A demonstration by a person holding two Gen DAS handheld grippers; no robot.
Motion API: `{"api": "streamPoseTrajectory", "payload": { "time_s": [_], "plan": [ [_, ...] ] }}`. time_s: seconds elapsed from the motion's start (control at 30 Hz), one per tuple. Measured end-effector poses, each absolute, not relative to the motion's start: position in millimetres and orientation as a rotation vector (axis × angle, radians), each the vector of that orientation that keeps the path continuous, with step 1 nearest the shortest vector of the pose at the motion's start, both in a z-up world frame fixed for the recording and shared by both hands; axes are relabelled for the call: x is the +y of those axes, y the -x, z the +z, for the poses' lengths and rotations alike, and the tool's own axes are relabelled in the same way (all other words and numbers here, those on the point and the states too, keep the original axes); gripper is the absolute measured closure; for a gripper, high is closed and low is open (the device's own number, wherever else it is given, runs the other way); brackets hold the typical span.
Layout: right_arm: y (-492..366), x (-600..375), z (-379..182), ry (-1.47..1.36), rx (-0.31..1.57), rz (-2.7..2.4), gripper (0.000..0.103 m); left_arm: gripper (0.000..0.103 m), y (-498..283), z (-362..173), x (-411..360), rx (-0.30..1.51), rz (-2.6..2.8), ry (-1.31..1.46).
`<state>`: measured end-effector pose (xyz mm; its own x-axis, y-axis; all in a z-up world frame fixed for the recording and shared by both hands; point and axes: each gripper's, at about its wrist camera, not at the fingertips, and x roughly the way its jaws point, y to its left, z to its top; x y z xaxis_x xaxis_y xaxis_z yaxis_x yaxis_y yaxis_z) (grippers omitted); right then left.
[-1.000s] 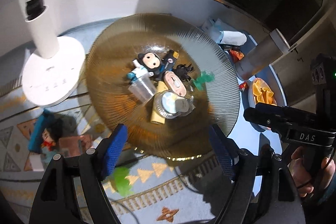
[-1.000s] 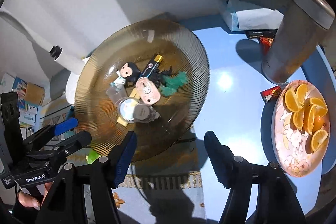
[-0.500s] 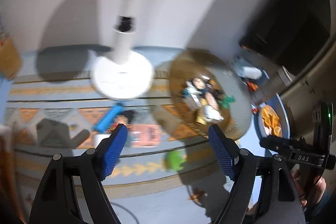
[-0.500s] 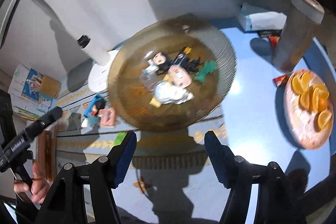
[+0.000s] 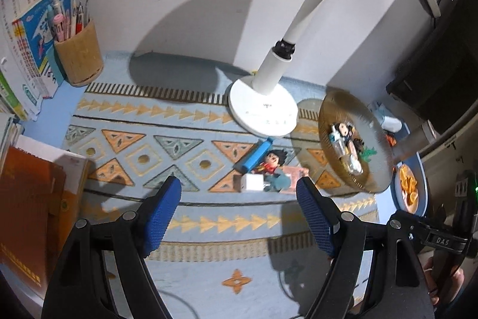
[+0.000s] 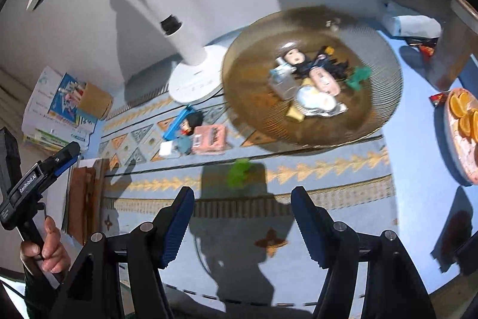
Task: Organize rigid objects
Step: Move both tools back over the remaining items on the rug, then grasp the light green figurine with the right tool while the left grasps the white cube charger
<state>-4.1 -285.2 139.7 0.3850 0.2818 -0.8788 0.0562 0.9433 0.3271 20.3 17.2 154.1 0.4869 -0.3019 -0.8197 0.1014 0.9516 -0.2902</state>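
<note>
A: How are the two claws set?

B: The left claw [image 5: 239,214] is spread wide with nothing between its blue pads. The right claw [image 6: 242,217] is opened somewhat less, and nothing is held by it either.

A: Where are the things to be organized?

B: A pile of small items is already gathered in the amber glass plate [image 6: 385,112]. A cluster is left loose on the patterned mat [image 5: 125,121] of the worktop: a blue bar [image 5: 254,155], a doll figure [image 5: 272,160], a small white cube [image 5: 251,183] and a pink box [image 5: 294,173]. A green toy [image 6: 238,172] is seen apart from them, nearer the right claw.

A: Which relation counts for the next move?

B: The cluster lies just ahead of the left claw, slightly toward its right finger, so the left hand is judged the nearer. The blue bar's long axis runs diagonally, rising toward the lamp base [image 5: 263,114], so a roll of the wrist would probably be needed to close across its narrow side. The green toy is probably better reached by the right claw.
</note>
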Motion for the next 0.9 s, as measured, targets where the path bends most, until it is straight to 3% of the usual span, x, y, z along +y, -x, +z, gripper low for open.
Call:
{"api": "streamPoseTrajectory", "payload": {
  "time_s": [0.27,0.6,0.9],
  "plan": [
    [-5.9,-252.1,120.5,-0.335,1.214,0.131,0.037,0.025,-41.2,95.4,-4.0,1.207,-0.376,0.091],
    [-39.6,-252.4,64.5,-0.422,1.336,0.080,0.037,0.025,-70.0,52.6,-54.7,1.255,-0.532,-0.136],
    [-60.4,-243.1,38.4,-0.295,1.365,0.029,0.042,0.025,-89.6,35.9,-63.7,1.283,-0.567,-0.107]
  ]
}}
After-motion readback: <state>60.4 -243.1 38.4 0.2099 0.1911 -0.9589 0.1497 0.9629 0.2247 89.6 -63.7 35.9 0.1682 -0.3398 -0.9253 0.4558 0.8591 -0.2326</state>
